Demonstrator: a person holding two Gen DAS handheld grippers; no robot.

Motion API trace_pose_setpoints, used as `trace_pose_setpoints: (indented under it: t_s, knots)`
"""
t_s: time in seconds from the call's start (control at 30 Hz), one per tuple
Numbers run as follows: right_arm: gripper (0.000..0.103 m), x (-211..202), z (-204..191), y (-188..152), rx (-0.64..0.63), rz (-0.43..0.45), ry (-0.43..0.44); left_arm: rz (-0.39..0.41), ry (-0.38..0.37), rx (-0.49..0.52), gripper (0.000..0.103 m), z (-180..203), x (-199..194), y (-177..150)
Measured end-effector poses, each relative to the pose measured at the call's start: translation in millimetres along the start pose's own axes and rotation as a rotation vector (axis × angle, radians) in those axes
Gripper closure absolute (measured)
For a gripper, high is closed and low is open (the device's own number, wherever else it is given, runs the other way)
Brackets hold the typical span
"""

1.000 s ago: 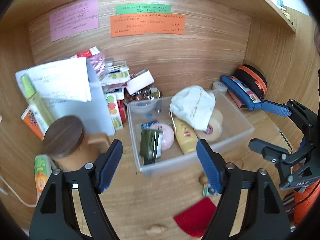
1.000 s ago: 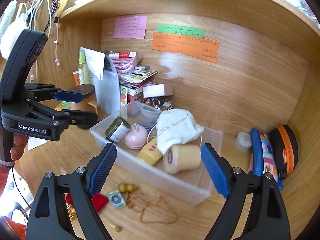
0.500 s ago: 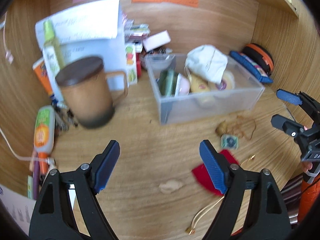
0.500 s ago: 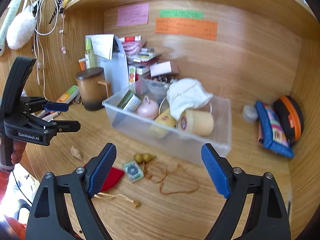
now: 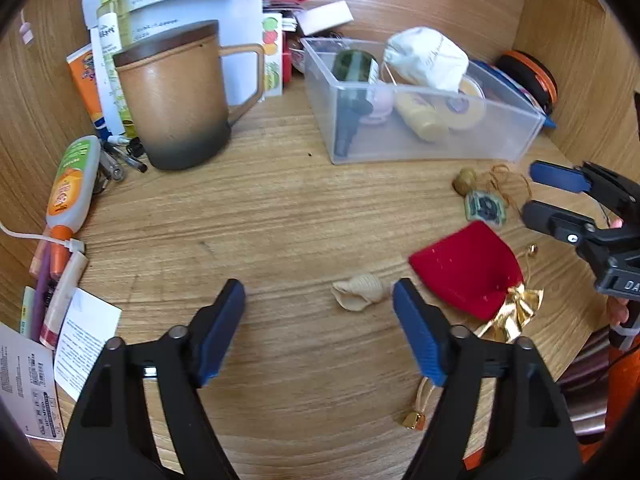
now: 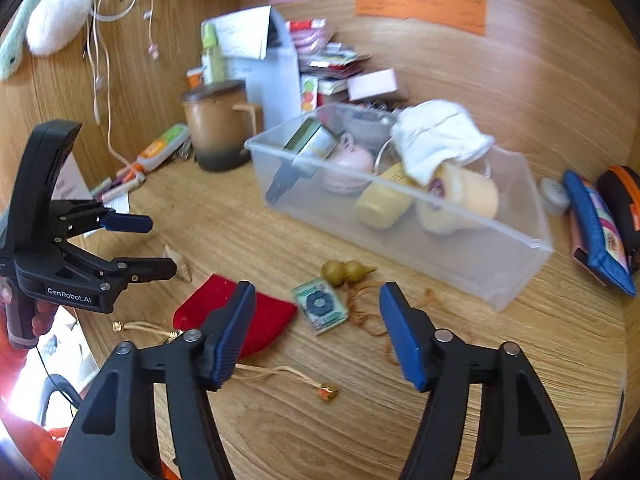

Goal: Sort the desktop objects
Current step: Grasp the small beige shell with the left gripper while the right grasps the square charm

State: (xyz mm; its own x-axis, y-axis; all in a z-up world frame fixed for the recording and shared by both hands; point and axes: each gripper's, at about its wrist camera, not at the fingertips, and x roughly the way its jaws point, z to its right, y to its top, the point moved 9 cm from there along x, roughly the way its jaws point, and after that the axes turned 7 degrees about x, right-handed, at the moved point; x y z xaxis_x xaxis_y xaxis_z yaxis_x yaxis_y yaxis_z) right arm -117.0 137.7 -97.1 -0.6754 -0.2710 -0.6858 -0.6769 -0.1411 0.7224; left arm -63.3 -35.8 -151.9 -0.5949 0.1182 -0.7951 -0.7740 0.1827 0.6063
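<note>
A clear plastic bin [image 5: 512, 136] [image 6: 520, 248] holds a white pouch, a yellow tube, tape and a green jar. On the desk in front lie a red velvet pouch [image 5: 464, 272] [image 6: 264, 316], a small shell [image 5: 360, 298] [image 6: 180, 266], a green square card [image 5: 486, 208] [image 6: 320, 306] and a small gourd charm [image 5: 464, 180] [image 6: 346, 272] on a tangled cord. My left gripper [image 5: 320, 320] [image 6: 156, 246] is open and empty above the desk, beside the shell. My right gripper [image 6: 316, 328] [image 5: 536, 192] is open and empty over the card.
A lidded brown mug [image 5: 176, 100] stands at the back left beside papers, a spray bottle and a glue tube [image 5: 68, 188]. Pens and paper slips lie along the left edge. A blue pencil case [image 6: 596, 224] and a black-orange case [image 6: 624, 196] sit right of the bin.
Both grippers have pulled back from the bin and lowered toward the desk. The shell and red pouch now lie close to my left gripper; the card sits between my right fingers.
</note>
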Motion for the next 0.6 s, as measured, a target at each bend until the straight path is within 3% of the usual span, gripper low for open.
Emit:
trace_pose_setpoints:
  t_s: [0.6]
  knots:
    - [0.067, 35.9, -3.3, -9.6, -0.074, -0.126, -0.020, 0.038, -0.032, 0.045, 0.065, 7.0, 2.8, 0.2]
